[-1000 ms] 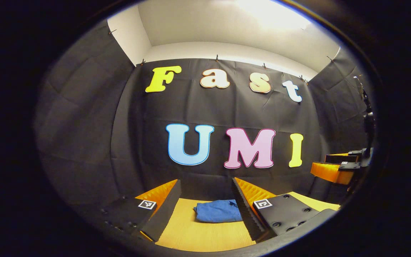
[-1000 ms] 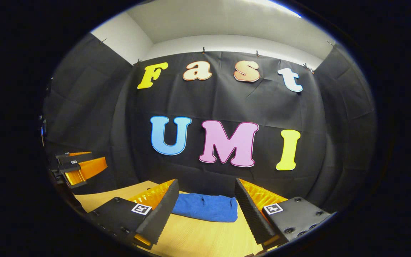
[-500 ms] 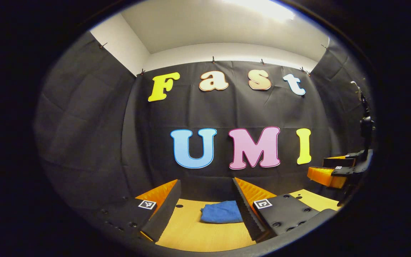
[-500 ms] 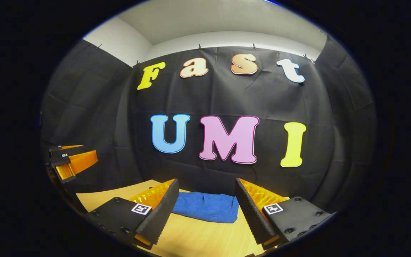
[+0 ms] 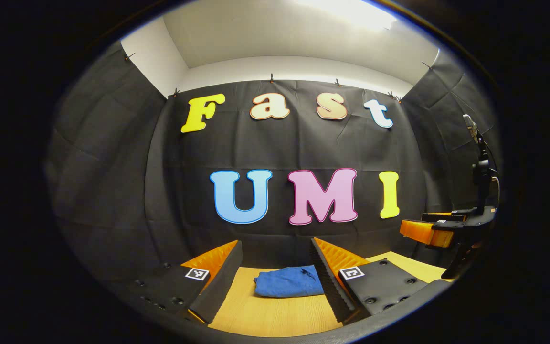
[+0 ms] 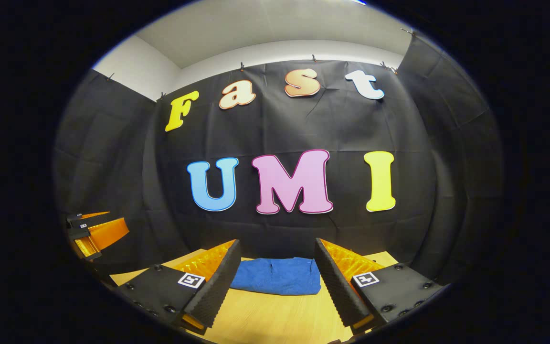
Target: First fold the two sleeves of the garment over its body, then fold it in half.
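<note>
Progress: the blue garment (image 5: 288,281) lies as a small compact bundle on the wooden table (image 5: 275,315), low centre of the left gripper view. No sleeve sticks out, so I judge both sleeve folds and the halving fold done.
Left to do: little or nothing by my reading; at most a tidy-up of the top layer, which looks a touch rumpled.
Garment position: in the right gripper view it (image 6: 277,275) sits low centre, towards the far edge of the table (image 6: 275,317) and close to the black cloth wall (image 6: 303,124).
Left gripper: the left gripper (image 5: 275,282) is held above the table, jaws spread wide, nothing between them. The garment shows through the gap but farther off.
Right gripper: the right gripper (image 6: 275,282) is likewise wide apart and empty, lifted off the cloth. It also shows at the right edge of the left gripper view (image 5: 439,231).
Cloth: soft, matte, terry-like weave, rounded fold edges and shallow wrinkles.
Table: pale wood grain, smooth and flat.
Finger pads: ribbed, wedge-shaped faces (image 6: 215,286), with small square markers on the flat bodies behind them.
Wall: creased matte fabric, clipped along its top edge.
</note>
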`<state>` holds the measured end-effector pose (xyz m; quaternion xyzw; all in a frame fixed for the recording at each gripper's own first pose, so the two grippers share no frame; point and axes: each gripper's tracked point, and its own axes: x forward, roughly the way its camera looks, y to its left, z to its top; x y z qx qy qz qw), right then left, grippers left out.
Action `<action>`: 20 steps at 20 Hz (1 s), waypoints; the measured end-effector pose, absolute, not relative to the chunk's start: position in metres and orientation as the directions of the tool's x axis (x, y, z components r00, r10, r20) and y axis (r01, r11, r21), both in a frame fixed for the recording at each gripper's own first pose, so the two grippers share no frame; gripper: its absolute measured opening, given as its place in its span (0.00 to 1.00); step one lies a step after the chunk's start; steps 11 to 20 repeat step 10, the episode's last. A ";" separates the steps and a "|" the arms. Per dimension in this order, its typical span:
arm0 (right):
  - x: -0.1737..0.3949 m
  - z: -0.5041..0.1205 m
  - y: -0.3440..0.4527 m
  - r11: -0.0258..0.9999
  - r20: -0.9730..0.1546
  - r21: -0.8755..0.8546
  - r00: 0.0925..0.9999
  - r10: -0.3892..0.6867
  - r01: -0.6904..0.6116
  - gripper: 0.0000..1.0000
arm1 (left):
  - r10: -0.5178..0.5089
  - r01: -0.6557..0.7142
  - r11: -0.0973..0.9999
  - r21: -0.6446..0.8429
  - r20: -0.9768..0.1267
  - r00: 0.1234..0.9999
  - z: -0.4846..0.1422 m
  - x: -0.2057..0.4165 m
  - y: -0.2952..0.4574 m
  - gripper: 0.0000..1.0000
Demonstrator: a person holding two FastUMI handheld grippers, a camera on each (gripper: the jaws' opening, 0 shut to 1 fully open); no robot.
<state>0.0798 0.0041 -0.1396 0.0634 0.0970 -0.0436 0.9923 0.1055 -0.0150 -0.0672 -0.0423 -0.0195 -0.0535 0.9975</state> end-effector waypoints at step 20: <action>0.071 -0.144 0.035 0.985 -0.210 0.061 0.967 -0.146 0.162 0.92 | -0.178 0.181 0.979 -0.096 0.035 0.983 -0.084 0.119 0.022 0.81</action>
